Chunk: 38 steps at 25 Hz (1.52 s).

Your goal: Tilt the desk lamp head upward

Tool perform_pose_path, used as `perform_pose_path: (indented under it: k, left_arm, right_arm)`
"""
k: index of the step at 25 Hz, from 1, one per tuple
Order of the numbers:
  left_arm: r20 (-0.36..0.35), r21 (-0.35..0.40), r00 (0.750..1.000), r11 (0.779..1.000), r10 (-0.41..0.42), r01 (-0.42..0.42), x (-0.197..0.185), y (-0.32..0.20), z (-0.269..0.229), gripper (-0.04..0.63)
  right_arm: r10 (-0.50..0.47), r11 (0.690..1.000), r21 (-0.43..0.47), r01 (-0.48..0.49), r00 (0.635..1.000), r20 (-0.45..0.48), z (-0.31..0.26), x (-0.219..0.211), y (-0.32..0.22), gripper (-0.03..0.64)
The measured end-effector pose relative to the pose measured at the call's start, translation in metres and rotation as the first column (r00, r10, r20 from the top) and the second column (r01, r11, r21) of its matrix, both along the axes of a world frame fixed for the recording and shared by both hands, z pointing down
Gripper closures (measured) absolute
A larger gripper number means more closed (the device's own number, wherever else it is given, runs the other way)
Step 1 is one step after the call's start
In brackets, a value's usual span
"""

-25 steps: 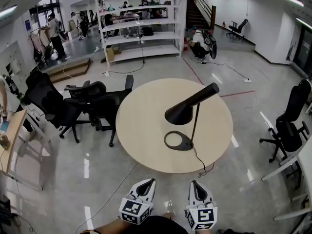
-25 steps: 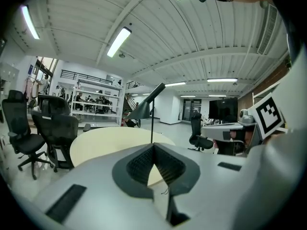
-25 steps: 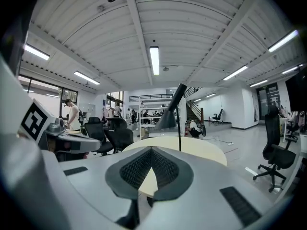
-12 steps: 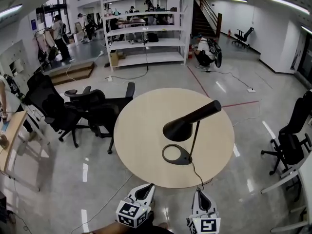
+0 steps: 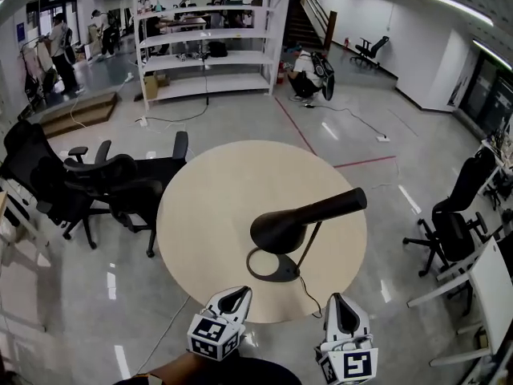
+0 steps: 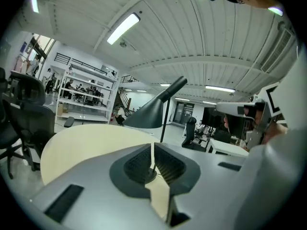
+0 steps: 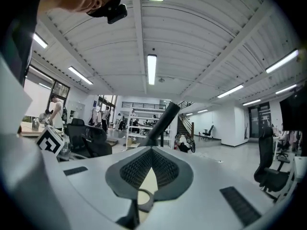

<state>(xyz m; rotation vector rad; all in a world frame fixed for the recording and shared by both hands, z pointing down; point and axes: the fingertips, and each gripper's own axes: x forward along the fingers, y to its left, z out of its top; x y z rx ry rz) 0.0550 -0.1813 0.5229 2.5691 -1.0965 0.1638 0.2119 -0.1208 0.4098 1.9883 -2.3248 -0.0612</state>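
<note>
Clearly empty: left tongs point(image 5: 237, 294) and right tongs point(image 5: 337, 300) both closed, apart from the desk lamp point(image 5: 282, 229)

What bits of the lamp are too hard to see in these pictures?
1. Inside of the shade: in every view, its opening faces down.
2. Base: in the head view, partly under the shade; in the left gripper view, mostly behind the left tool.
3. Cord end: in the head view, it drops past the table edge.
4. Shade's wide end: in the right gripper view, behind the right tool.
</note>
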Motion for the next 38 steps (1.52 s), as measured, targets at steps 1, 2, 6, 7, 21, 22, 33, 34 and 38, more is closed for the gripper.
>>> perform_pose_path:
  k: [1, 2, 6, 7, 21, 22, 33, 34, 38]
  left_arm:
    - [-0.006, 0.003, 1.0, 1.0, 0.003, -0.003, -0.004, -0.014, 0.0, 0.546]
    - [-0.013, 0.002, 1.0, 1.0, 0.007, -0.007, -0.008, -0.028, -0.001, 0.546]
    - [-0.053, -0.025, 0.997, 0.998, 0.052, -0.054, -0.019, -0.068, -0.001, 0.53]
    - [-0.063, -0.029, 0.996, 0.997, 0.066, -0.068, -0.02, -0.076, -0.002, 0.522]
    - [-0.189, -0.122, 0.969, 0.975, 0.159, -0.184, -0.019, -0.131, 0.006, 0.439]
    - [-0.2, -0.133, 0.968, 0.974, 0.154, -0.182, -0.016, -0.132, 0.007, 0.434]
    - [-0.284, -0.186, 0.952, 0.968, 0.113, -0.171, 0.021, -0.14, 0.009, 0.43]
    - [-0.291, -0.193, 0.951, 0.967, 0.105, -0.166, 0.02, -0.142, 0.011, 0.429]
    - [-0.332, -0.222, 0.94, 0.961, 0.086, -0.166, 0.017, -0.15, 0.024, 0.428]
  right_arm:
    - [0.002, 1.0, 0.015, -0.002, 1.0, -0.018, -0.009, -0.005, -0.012, 0.607]
    - [0.004, 1.0, 0.029, -0.003, 0.999, -0.035, -0.019, -0.01, -0.023, 0.607]
    - [0.028, 0.998, 0.062, -0.023, 0.996, -0.082, -0.052, -0.027, -0.062, 0.607]
    - [0.039, 0.997, 0.069, -0.032, 0.995, -0.095, -0.06, -0.029, -0.07, 0.607]
    - [0.116, 0.986, 0.149, -0.081, 0.964, -0.238, -0.131, -0.023, -0.139, 0.607]
    - [0.113, 0.985, 0.153, -0.076, 0.963, -0.245, -0.136, -0.018, -0.142, 0.607]
    - [0.004, 0.983, 0.177, 0.051, 0.955, -0.297, -0.178, 0.018, -0.185, 0.607]
    - [-0.008, 0.983, 0.169, 0.063, 0.951, -0.308, -0.178, 0.016, -0.19, 0.607]
    - [-0.067, 0.987, 0.111, 0.113, 0.932, -0.356, -0.168, 0.004, -0.211, 0.607]
